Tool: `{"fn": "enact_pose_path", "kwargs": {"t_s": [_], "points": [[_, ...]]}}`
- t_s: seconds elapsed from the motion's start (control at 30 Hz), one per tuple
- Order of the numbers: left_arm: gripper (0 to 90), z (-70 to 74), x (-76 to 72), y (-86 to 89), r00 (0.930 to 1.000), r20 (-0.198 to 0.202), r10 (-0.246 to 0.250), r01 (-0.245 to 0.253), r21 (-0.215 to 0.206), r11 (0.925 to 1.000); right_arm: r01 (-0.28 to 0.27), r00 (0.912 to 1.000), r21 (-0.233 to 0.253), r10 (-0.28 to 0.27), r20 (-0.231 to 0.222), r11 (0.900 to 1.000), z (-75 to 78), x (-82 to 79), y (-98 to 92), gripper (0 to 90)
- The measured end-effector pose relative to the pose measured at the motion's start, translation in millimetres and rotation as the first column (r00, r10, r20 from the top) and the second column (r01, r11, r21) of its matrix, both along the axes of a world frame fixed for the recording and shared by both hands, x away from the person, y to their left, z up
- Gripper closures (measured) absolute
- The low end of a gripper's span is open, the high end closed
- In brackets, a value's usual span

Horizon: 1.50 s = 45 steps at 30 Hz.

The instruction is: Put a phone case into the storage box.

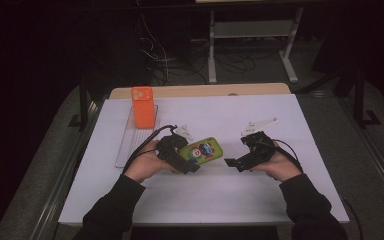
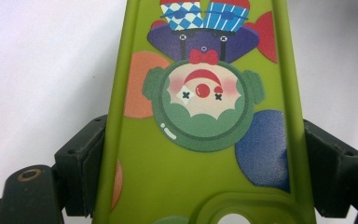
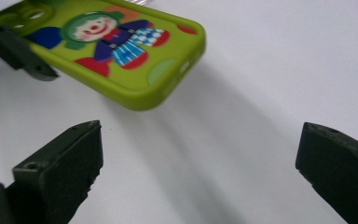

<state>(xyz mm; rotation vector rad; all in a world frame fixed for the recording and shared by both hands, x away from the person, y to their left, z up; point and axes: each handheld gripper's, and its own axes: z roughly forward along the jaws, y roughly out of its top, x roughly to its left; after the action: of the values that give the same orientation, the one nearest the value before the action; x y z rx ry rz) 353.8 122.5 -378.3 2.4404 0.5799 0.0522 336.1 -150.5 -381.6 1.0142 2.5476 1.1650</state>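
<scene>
At about ten o'clock on the white table [image 1: 280,115] I see an orange phone case [image 1: 142,106] standing upright at the far end of a clear tray [image 1: 125,145]. Coming toward the centre, my left gripper [image 1: 192,167] has its fingers [image 2: 81,158] clamped on the two long edges of the green clown case [image 1: 204,150], one black pad on each side, near the end with the camera cutout. The case is lifted off the table and casts a shadow beneath it in the right gripper view, where it hangs at eleven o'clock, printed side up, with the clown lying along its length. In the high view the case points away from the left hand [image 1: 147,165] toward two o'clock. Further right, at three o'clock from the case, my right gripper [image 1: 232,162] sits just apart from it, with its fingers [image 3: 65,163] spread wide and nothing between them, aimed at the case's free end.
</scene>
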Motion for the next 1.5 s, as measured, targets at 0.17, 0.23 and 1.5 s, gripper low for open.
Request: {"fn": "enact_pose_path", "kwargs": {"t_s": [0.17,0.23,1.5], "points": [[15.2,-5.6,-1.6,-0.5,0.9988,-0.024,0.042,-0.042,-0.004,0.9991,0.085,0.9963,-0.003,-0.085,-0.008,0.996,-18.2,-9.1,4.3,0.0],[15.1,-6.5,-3.2,-1.0,0.9984,-0.029,0.048,-0.048,-0.003,0.9989,0.106,0.9943,-0.01,-0.106,0.005,0.994,-24.6,-13.7,5.2,0.0],[15.1,-9.1,-3.6,-0.3,0.9979,-0.033,0.055,-0.055,-0.001,0.9985,0.104,0.9643,-0.133,-0.067,0.256,0.986,-37.3,-33.5,9.9,0.0]]}}
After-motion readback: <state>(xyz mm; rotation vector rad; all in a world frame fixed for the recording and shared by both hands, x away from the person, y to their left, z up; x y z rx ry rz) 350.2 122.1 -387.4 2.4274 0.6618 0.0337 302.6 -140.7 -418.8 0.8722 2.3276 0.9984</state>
